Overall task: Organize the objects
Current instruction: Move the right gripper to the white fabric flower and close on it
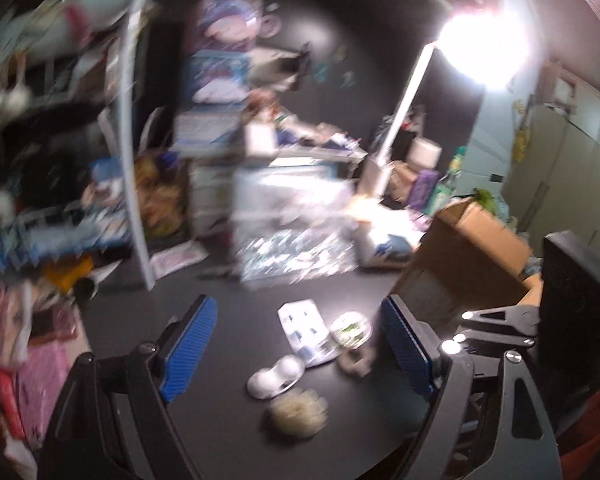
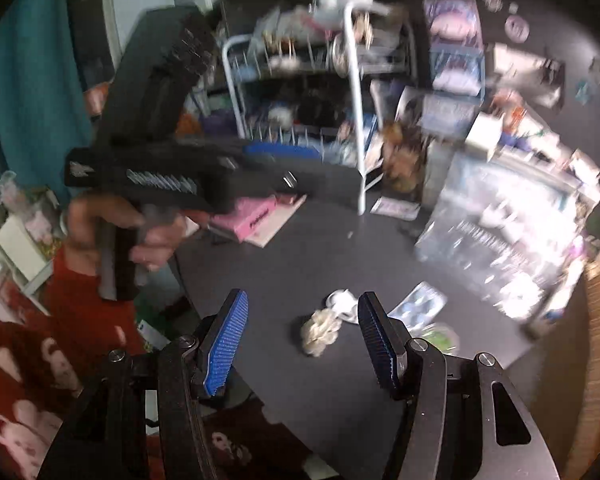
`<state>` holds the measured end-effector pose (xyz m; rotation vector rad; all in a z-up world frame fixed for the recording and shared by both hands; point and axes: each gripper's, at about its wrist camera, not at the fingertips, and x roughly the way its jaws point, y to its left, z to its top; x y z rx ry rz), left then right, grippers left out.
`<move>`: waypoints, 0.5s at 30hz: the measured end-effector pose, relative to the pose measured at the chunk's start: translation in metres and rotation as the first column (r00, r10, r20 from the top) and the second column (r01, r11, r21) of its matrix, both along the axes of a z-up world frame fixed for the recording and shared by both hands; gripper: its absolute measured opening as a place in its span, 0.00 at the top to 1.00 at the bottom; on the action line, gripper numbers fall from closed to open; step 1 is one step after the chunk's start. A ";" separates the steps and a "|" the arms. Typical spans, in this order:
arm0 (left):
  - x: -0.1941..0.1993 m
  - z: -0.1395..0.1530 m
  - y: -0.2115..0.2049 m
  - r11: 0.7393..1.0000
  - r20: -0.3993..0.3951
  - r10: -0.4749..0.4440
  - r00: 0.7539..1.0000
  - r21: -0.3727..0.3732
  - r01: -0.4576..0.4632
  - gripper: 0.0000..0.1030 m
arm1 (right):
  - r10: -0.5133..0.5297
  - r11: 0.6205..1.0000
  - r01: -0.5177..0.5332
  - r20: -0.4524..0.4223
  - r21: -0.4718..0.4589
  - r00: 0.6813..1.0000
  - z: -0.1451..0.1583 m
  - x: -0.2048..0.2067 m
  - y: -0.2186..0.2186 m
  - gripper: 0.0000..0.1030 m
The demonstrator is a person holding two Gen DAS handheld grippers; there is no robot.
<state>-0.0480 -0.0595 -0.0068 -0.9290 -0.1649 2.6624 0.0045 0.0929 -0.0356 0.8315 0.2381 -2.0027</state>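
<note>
Spanning both views: dark grey matte tabletop (image 1: 228, 320), crowded along its far edge, both pictures smeared by blur.
Shelving: white metal wire rack (image 2: 354, 92) at the table's far side, stuffed with blurred clutter.
Box: brown cardboard carton (image 1: 476, 248) at the right of the left wrist view, flaps up, just beyond the left gripper's right finger.
Lamp: white desk lamp (image 1: 400, 116) with a glaring head, standing behind the carton.
Left gripper (image 1: 300, 354): black frame, blue ribbed pads, jaws spread wide, nothing between them; held above the table.
Right gripper (image 2: 302, 350): same build, jaws partly apart, gripping nothing, above the table's near edge.
Hand (image 2: 140, 236): person's left hand on the other gripper's handle, red sleeve below it.
Task things: small cluster near the table's near middle, between the left fingers in that view.
Flat white blister pack (image 1: 306, 334): farthest of the cluster.
Cream fluffy pom-pom (image 1: 298, 412): nearest.
White two-cup moulded tray (image 1: 276, 376): between them.
</note>
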 end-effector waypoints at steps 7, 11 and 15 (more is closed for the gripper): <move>0.011 -0.054 -0.034 0.999 0.107 0.033 0.994 0.028 -0.037 0.21 | -0.046 0.997 0.042 0.068 0.067 0.997 -0.079 -0.015 -0.033 0.48; 0.015 -0.069 -0.041 0.998 0.133 0.046 0.990 0.045 -0.053 0.21 | -0.067 0.991 0.061 0.054 0.115 0.996 -0.099 -0.023 -0.047 0.49; 0.017 -0.076 -0.043 0.997 0.153 0.043 0.987 0.054 -0.052 0.21 | -0.094 0.979 0.090 0.016 0.182 0.995 -0.108 -0.029 -0.059 0.63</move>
